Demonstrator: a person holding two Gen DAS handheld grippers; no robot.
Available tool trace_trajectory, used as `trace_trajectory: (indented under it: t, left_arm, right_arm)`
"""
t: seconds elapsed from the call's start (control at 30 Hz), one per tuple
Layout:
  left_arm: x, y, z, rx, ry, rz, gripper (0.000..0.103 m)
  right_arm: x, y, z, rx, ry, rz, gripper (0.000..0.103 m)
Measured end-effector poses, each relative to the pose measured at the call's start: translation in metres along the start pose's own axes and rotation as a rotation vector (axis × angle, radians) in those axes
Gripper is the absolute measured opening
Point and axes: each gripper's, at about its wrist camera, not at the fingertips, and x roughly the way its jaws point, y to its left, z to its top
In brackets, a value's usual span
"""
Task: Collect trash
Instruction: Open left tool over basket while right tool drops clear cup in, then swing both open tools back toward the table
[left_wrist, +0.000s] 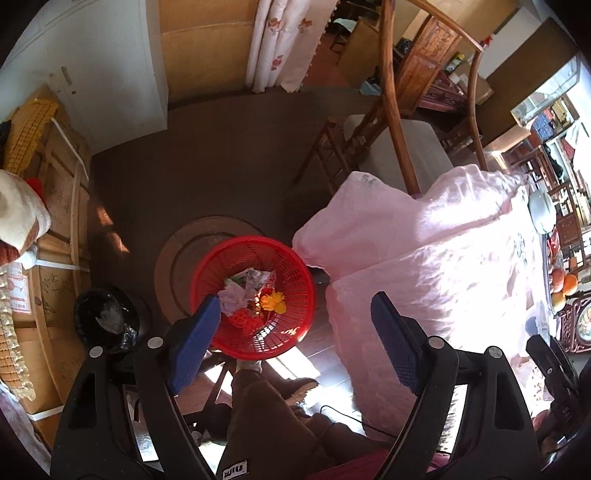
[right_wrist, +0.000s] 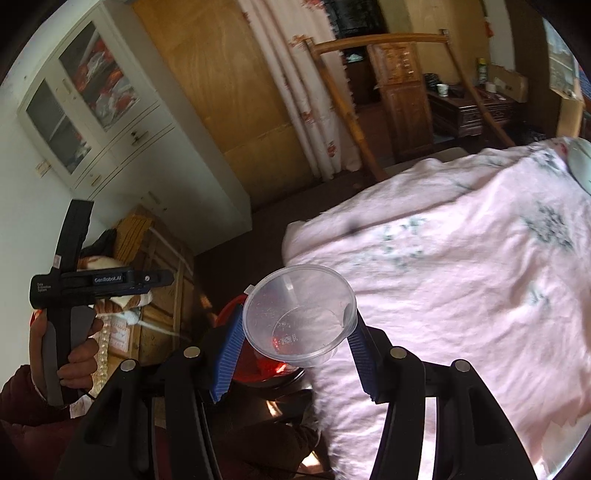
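A red plastic basket (left_wrist: 291, 273) sits on the floor beside the pink-clothed table (left_wrist: 443, 258). It holds crumpled wrappers and paper, red pieces and a yellow piece (left_wrist: 273, 301). My left gripper (left_wrist: 295, 325) is open and empty, hovering above the basket. My right gripper (right_wrist: 295, 328) is shut on a clear plastic cup (right_wrist: 299, 314), held at the table's left edge above the basket (right_wrist: 229, 308), which is mostly hidden behind the cup. The left gripper's body (right_wrist: 70, 280) shows at the left of the right wrist view.
A black-lined bin (left_wrist: 105, 317) stands left of the basket by stacked cartons (left_wrist: 55, 258). A wooden chair (left_wrist: 391, 122) stands behind the table. A white plate (left_wrist: 541, 212) and oranges (left_wrist: 563, 284) lie at the table's far side. My legs (left_wrist: 266, 413) are below.
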Motion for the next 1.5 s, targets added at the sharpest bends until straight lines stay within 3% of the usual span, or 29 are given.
trace_trajectory:
  t: [0.37, 0.53, 0.6, 0.63, 0.67, 0.83, 1.07, 1.5]
  left_arm:
    - [-0.021, 0.054, -0.013, -0.089, -0.039, 0.099, 0.081]
    - [-0.031, 0.084, -0.016, -0.158, -0.063, 0.108, 0.082]
    - [-0.035, 0.094, -0.016, -0.182, -0.075, 0.11, 0.084]
    - [-0.037, 0.096, -0.016, -0.188, -0.079, 0.111, 0.084]
    - [-0.038, 0.098, -0.015, -0.194, -0.083, 0.111, 0.085]
    - [-0.037, 0.105, -0.009, -0.206, -0.085, 0.093, 0.085]
    - [-0.024, 0.077, 0.012, -0.105, -0.069, 0.041, 0.085]
    - [0.006, -0.044, 0.038, 0.226, -0.022, -0.066, 0.085]
  right_arm:
    - [0.054, 0.065, 0.028, -0.172, 0.09, 0.132, 0.054]
    - [0.069, 0.105, 0.044, -0.264, 0.094, 0.188, 0.054]
    - [0.071, 0.116, 0.049, -0.288, 0.092, 0.209, 0.06]
    - [0.071, 0.121, 0.052, -0.291, 0.088, 0.214, 0.074]
    - [0.07, 0.124, 0.052, -0.29, 0.078, 0.22, 0.081]
    - [0.064, 0.133, 0.056, -0.302, 0.052, 0.198, 0.082]
    - [0.048, 0.109, 0.052, -0.202, 0.023, 0.106, 0.082]
    - [-0.016, 0.021, 0.014, 0.061, -0.111, -0.088, 0.082]
